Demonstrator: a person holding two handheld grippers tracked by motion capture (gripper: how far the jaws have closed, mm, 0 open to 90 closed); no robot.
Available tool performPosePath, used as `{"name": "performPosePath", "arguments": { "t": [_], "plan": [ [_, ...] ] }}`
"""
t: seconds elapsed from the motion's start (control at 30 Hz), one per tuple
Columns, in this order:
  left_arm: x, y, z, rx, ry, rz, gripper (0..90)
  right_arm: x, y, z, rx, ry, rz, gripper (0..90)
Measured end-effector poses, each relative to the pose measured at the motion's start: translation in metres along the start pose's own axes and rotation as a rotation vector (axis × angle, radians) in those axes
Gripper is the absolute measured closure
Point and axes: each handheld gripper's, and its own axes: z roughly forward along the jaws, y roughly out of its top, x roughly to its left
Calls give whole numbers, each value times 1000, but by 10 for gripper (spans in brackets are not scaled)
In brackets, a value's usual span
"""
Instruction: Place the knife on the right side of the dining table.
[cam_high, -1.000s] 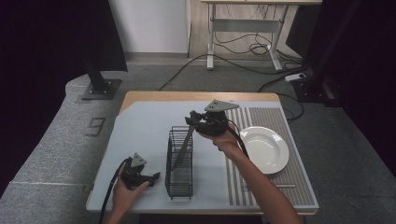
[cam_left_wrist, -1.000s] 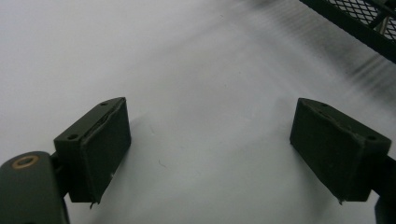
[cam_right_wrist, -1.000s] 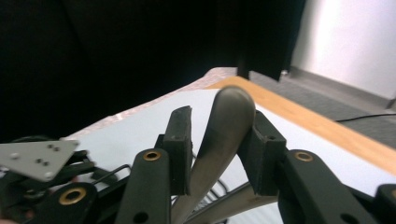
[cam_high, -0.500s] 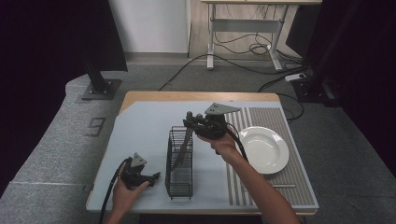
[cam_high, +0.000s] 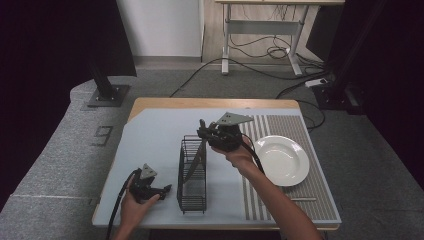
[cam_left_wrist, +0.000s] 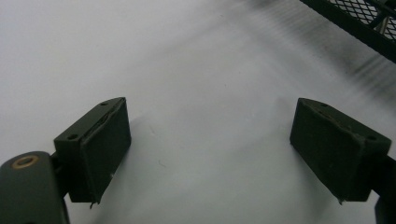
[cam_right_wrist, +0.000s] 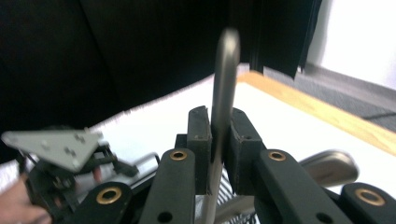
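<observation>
A black wire rack (cam_high: 192, 200) stands mid-table on the pale mat. My right gripper (cam_high: 204, 131) hovers over the rack's far end, shut on the handle of a metal utensil (cam_high: 198, 151) that slants down into the rack. In the right gripper view the jaws (cam_right_wrist: 215, 116) pinch that upright handle (cam_right_wrist: 225, 65), and a second utensil's bowl (cam_right_wrist: 329, 163) lies below. My left gripper (cam_high: 165, 189) rests near the front left of the table, open, with only bare mat between its pads (cam_left_wrist: 210, 135). A corner of the rack (cam_left_wrist: 355, 23) edges into the left gripper view.
A white plate (cam_high: 282, 159) sits on the ribbed grey mat (cam_high: 300, 125) to the right of the rack. The table's wooden far edge (cam_high: 210, 103) lies beyond the mat. Cables and a desk frame are on the floor behind.
My right gripper has shifted slightly left and down over the rack with the utensil still held. The left gripper has stayed where it was.
</observation>
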Motion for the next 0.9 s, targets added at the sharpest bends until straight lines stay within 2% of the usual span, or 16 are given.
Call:
{"name": "performPosePath", "arguments": {
  "t": [0.07, 0.2, 0.27, 0.3, 0.4, 0.43, 0.5, 0.53, 0.57, 0.63, 0.67, 0.7, 0.8, 0.87, 0.9],
  "plan": [
    [0, 0, 0, -1, 0, 0, 118, 1, -3, 7, 28, -10, -15, 815],
    [0, 0, 0, -1, 1, 0, 119, 4, -3, 6, 37, -30, -35, 813],
    [0, 0, 0, -1, 0, 0, 119, 5, -3, 4, 35, -22, -31, 823],
    [0, 0, 0, 0, 0, 0, 118, 7, -3, 2, 13, 7, -24, 833],
    [0, 0, 0, 0, 1, 0, 119, 12, 2, -3, -35, 2, -46, 833],
    [0, 0, 0, 0, 0, 0, 119, 12, 2, -3, -35, 2, -46, 833],
    [0, 0, 0, 0, 1, 1, 119, 13, 6, -8, -69, 12, -35, 833],
    [0, 0, 0, 0, 0, 1, 118, 13, 11, -15, -104, 8, -28, 833],
    [0, 0, 0, 0, 0, 1, 119, 13, 11, -15, -104, 8, -28, 833],
    [0, 0, 0, 0, 0, 1, 119, 11, 15, -24, -156, 15, -12, 833],
    [0, 0, 0, -1, 1, 0, 119, 9, 19, -36, -215, 18, 7, 833],
    [0, 0, 0, -1, 1, 2, 119, 9, 19, -36, -215, 18, 7, 833],
    [0, 0, 0, -1, 2, 2, 119, 5, 28, -55, -313, 32, 45, 833],
    [0, 0, 0, 0, 2, 2, 119, 0, 37, -75, -389, 36, 59, 833],
    [0, 0, 0, -1, 2, 1, 119, 0, 37, -75, -389, 36, 59, 833]
  ]
}}
